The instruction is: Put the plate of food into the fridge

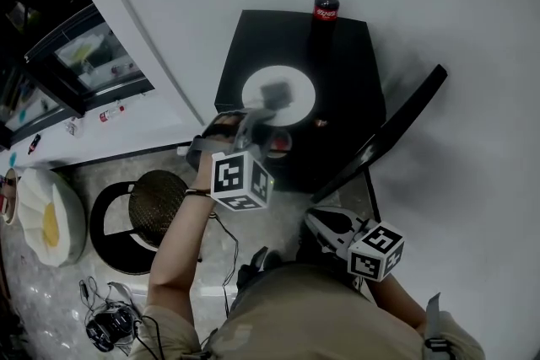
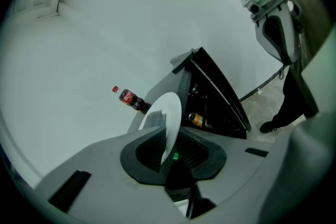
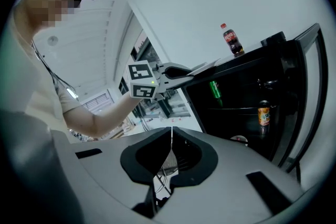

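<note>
Blurring is hiding what the grey food (image 1: pixel 277 92) is; round white plate (image 2: pixel 169 110) is showing edge-on, left gripper (image 2: pixel 168 139) pinching its rim, right gripper (image 3: pixel 171 136) sitting closed, empty.

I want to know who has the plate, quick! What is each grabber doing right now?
Left gripper: closed on the rim of the white plate.
Right gripper: closed, holding nothing.

Food (image 1: pixel 275 92) on plate (image 1: pixel 299 104) blurred, plate's near rim hidden behind left claw (image 1: pixel 258 120), fridge (image 3: pixel 236 113) interior dark
</note>
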Demonstrator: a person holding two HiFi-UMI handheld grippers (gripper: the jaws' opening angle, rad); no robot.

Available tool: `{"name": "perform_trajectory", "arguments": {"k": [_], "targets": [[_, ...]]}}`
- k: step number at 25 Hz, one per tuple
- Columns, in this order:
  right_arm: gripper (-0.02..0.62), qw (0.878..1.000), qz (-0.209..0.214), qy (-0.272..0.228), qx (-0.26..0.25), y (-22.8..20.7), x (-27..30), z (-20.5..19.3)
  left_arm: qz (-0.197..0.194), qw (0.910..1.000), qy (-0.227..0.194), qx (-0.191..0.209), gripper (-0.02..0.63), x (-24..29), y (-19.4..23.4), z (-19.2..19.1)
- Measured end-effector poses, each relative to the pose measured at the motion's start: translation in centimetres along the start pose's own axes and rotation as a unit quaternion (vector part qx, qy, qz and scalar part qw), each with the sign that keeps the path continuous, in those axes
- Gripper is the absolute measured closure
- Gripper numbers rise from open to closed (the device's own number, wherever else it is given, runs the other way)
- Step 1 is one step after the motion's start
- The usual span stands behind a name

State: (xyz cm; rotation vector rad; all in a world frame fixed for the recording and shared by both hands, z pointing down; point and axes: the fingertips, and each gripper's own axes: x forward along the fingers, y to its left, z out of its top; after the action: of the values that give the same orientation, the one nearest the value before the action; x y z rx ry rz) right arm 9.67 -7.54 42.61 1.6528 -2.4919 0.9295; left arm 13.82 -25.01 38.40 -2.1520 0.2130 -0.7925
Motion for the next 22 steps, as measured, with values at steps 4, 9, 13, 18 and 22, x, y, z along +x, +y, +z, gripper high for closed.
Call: {"name": "perform_trajectory", "arguments": {"k": [4,9,13,18,22], "targets": [[0.572,1.000,-0.006,-0.008,0.003,-0.9,0.6,0.9,0.000,1.0000,-0.005,-0.002,0.541,-0.4,-0.2,0.0],[0.572,0.999,-0.014,-0.025,0.014,-2.6,1.5,2.8,-0.002,0.9999,-0.007,-0.008,0.541,-0.7,-0.4,0.0],[0.572,0.997,-0.001,-0.041,0.062,-3.8,1.6,3.9,-0.004,0.9999,-0.015,-0.005,0.541,-1.1,-0.8,0.4],[0.572,0.993,-0.020,-0.067,0.093,-5.3,2.2,5.7,-0.004,0.9999,-0.015,-0.004,0.541,-2.2,-1.0,-0.2],[0.572,0.982,-0.007,-0.107,0.154,-5.9,2.8,8.1,-0.003,0.9999,-0.015,0.002,0.541,-2.5,-1.4,-0.2]]}}
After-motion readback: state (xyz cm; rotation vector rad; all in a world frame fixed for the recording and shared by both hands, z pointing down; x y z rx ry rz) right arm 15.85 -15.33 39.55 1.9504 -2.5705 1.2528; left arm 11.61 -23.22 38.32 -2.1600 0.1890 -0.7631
